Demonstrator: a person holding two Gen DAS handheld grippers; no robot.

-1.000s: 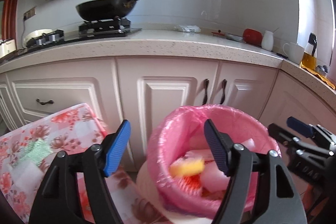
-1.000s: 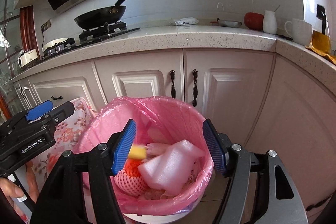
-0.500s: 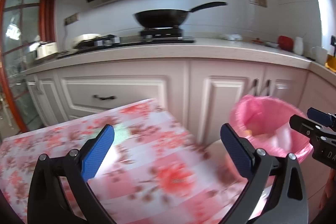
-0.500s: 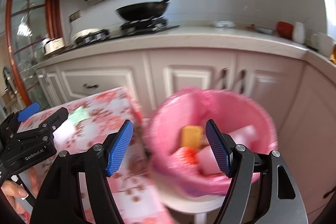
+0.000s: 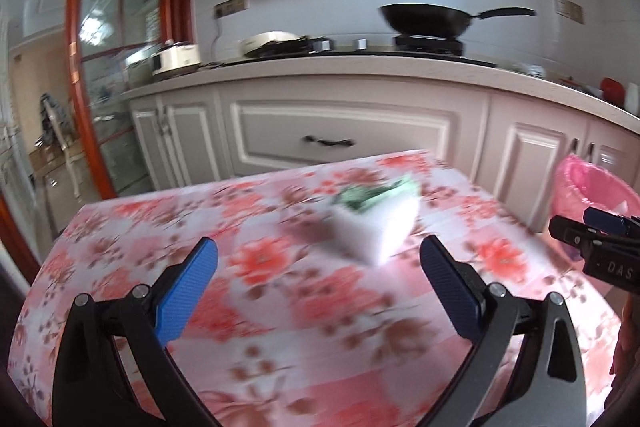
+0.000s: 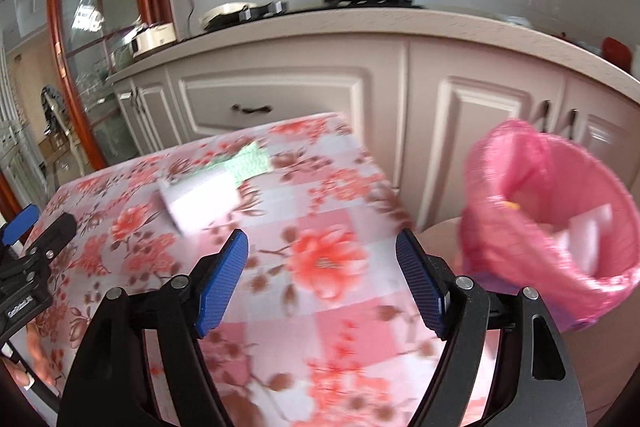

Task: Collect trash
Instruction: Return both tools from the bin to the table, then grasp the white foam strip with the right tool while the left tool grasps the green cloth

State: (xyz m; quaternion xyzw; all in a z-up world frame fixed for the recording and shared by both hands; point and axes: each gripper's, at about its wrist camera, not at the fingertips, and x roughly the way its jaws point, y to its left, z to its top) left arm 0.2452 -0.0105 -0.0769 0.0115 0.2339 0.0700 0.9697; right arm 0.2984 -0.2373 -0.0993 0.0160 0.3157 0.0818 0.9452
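Two grippers, each with two blue ribbed pads on black arms. Left gripper (image 5: pixel 318 277): jaws fully spread, nothing between. Right gripper (image 6: pixel 322 275): jaws have just been opening, spread, nothing between. One table (image 6: pixel 336 311), glossy cloth with red floral checks. On it, two pieces of trash touching, upper centre of frame: one white foam block (image 6: pixel 200 203), blurred; one green patterned wrapper (image 6: pixel 250 159) just behind it. One bin (image 6: pixel 552 227) with crinkled pink liner, right edge of frame, holding white foam.

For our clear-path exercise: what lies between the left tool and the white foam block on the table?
Only bare floral tablecloth lies between the open left tool and the white foam block, shown in the left wrist view.
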